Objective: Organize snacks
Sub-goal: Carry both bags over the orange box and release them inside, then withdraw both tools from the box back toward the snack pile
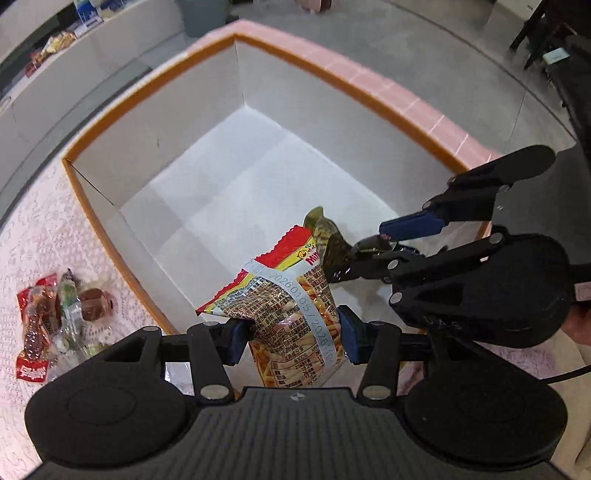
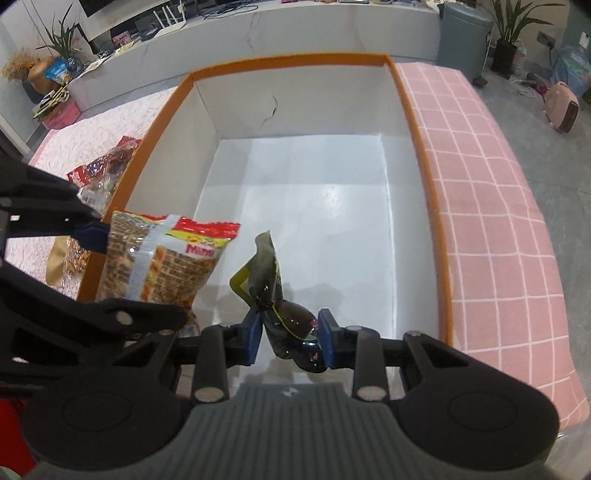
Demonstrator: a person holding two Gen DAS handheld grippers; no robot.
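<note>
A large white box with an orange rim (image 1: 166,122) (image 2: 295,99) lies open below both grippers, and its floor is bare. My left gripper (image 1: 291,338) is shut on a red and yellow fries snack bag (image 1: 288,295) and holds it over the box's near left corner. From the right wrist, that bag (image 2: 162,258) shows at the left with the left gripper (image 2: 136,277) around it. My right gripper (image 2: 290,336) is shut on a dark green packet (image 2: 273,295) over the box's near edge. In the left wrist view the right gripper (image 1: 369,247) and its packet (image 1: 325,236) hang just beyond the fries bag.
A pile of small wrapped snacks (image 1: 55,325) (image 2: 107,166) lies on the white lace cloth left of the box. A brown packet (image 2: 70,258) lies near it. Pink checked cloth (image 2: 480,184) covers the surface right of the box. Grey floor, a bin (image 2: 465,33) and plants lie beyond.
</note>
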